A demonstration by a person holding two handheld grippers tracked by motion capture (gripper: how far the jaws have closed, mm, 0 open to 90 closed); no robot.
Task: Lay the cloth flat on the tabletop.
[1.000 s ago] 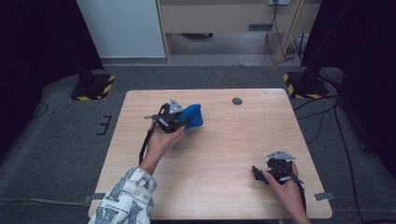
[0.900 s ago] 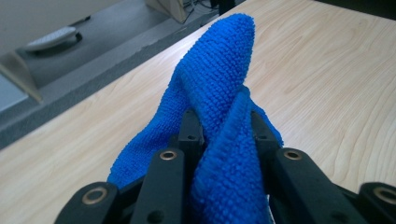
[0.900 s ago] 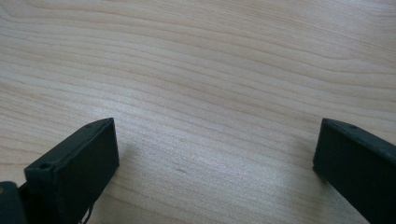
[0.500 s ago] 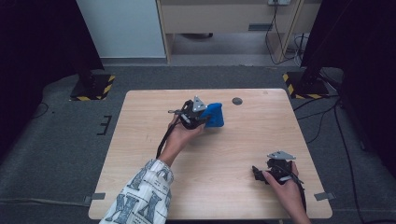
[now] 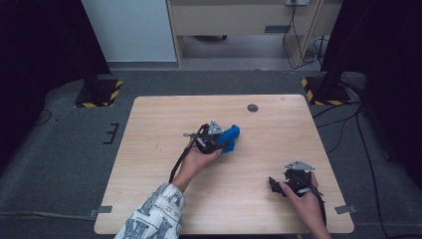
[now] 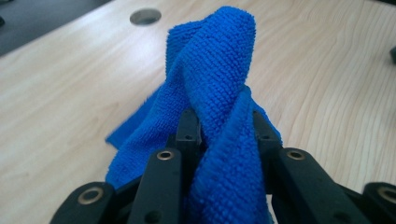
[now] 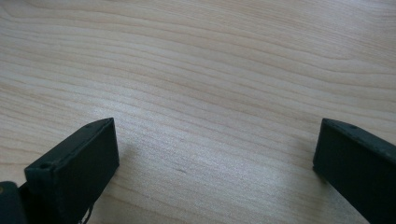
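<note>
Left gripper (image 5: pixel 219 143) sits near the table (image 5: pixel 149 164) centre, held in the left hand (image 5: pixel 198 160), patterned sleeve (image 5: pixel 154 216) coming in from 6 o'clock. Its jaws are closed tight on a blue cloth (image 5: pixel 230 137). In the left gripper view the cloth (image 6: pixel 210 93) bunches up between the two black jaws, a twisted fold rising toward 12 o'clock, and a loose edge spreads onto the wood at about 8 o'clock. Part of the cloth looks lifted off the table, but how much still rests on it is hard to tell from above. Cloth sticks out at 2 o'clock from the gripper, well short of the round hole (image 5: pixel 253 107) in the tabletop, which lies further out at 1 o'clock.

Right gripper (image 5: pixel 278 185) is at the table's 4 o'clock corner area, in the right hand (image 5: pixel 303 199), well apart from the cloth. Right gripper view: jaws spread wide, nothing between them, bare wood grain (image 7: pixel 210 93) under them.
</note>
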